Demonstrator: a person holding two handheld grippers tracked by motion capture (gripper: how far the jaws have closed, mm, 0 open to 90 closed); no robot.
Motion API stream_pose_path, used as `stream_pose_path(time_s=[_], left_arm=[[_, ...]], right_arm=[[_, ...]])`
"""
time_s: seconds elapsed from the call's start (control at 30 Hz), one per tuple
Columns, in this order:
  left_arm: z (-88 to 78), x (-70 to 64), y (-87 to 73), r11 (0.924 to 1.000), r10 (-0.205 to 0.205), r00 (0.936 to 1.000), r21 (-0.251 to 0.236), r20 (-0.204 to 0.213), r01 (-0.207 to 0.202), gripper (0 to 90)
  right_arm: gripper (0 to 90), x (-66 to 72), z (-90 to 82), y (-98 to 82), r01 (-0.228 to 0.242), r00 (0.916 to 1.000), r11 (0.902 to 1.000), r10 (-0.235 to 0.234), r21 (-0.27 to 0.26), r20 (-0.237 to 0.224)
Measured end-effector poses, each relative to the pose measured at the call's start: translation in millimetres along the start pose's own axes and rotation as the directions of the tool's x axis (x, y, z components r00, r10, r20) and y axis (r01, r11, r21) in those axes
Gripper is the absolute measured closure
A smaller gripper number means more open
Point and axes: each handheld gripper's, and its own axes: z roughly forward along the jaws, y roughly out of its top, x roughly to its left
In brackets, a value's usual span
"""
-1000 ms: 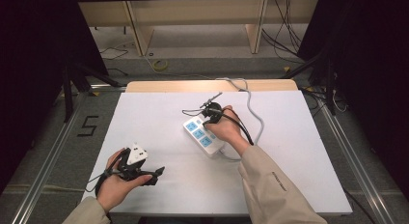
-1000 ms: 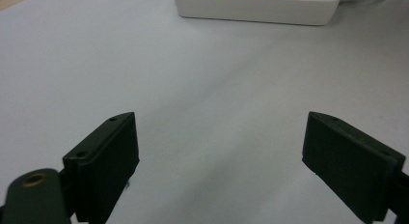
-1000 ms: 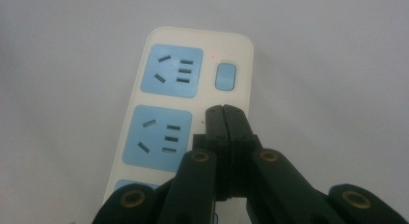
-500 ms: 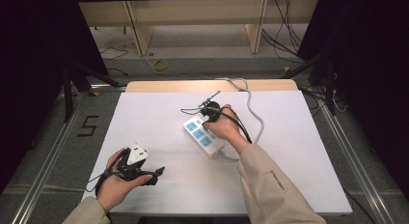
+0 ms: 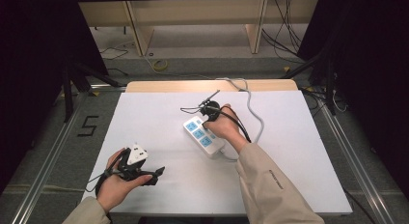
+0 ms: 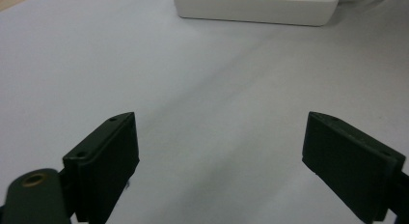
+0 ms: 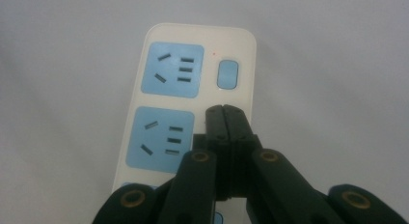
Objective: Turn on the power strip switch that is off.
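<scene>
A white power strip (image 5: 203, 137) with blue sockets lies slanted at the middle of the white table (image 5: 299, 151). My right gripper (image 5: 206, 119) is shut and empty. Its joined tips (image 7: 225, 111) hover over the strip (image 7: 169, 89), just short of the blue switch (image 7: 227, 74) at its far end. Whether they touch the strip I cannot tell. My left gripper (image 5: 156, 175) rests low at the front left of the table, well apart from the strip. Its jaws stand wide open (image 6: 219, 151) with only bare table between them. The strip's side (image 6: 255, 9) shows farther off.
The strip's grey cable (image 5: 255, 115) loops back over the table's far edge. Shelving and loose cables (image 5: 159, 64) sit on the floor behind the table. Dark stands flank both sides. Bare white surface surrounds the strip.
</scene>
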Motion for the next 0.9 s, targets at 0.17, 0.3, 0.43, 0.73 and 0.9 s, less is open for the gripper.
stream_pose_path(time_s=[0.17,0.3,0.43,0.73,0.9], left_arm=[[0.2,-0.1,0.1,1.0000,0.000,1.0000,0.000,-0.001,0.000,12.1],[0.2,-0.2,0.2,1.0000,0.001,1.0000,0.000,-0.001,-0.001,12.1],[0.4,-0.3,0.3,1.0000,0.004,1.0000,0.000,-0.002,-0.004,12.1],[0.3,-0.6,0.4,1.0000,0.004,1.0000,-0.001,-0.001,-0.004,12.1],[0.6,-0.9,0.6,1.0000,0.004,1.0000,-0.001,0.001,-0.004,12.2]], right_arm=[[90.0,0.8,0.8,1.5,0.000,1.0000,1.0000,0.000,0.010,0.003],[90.0,1.3,1.2,2.8,0.004,1.0000,0.9998,-0.004,0.022,0.009],[90.0,1.3,1.4,4.2,-0.002,1.0000,0.9995,0.002,0.032,0.008],[90.0,3.8,2.4,8.0,0.000,0.9996,0.9984,-0.002,0.057,0.029],[90.0,5.1,2.8,10.2,-0.002,0.9994,0.9973,-0.001,0.073,0.036]])
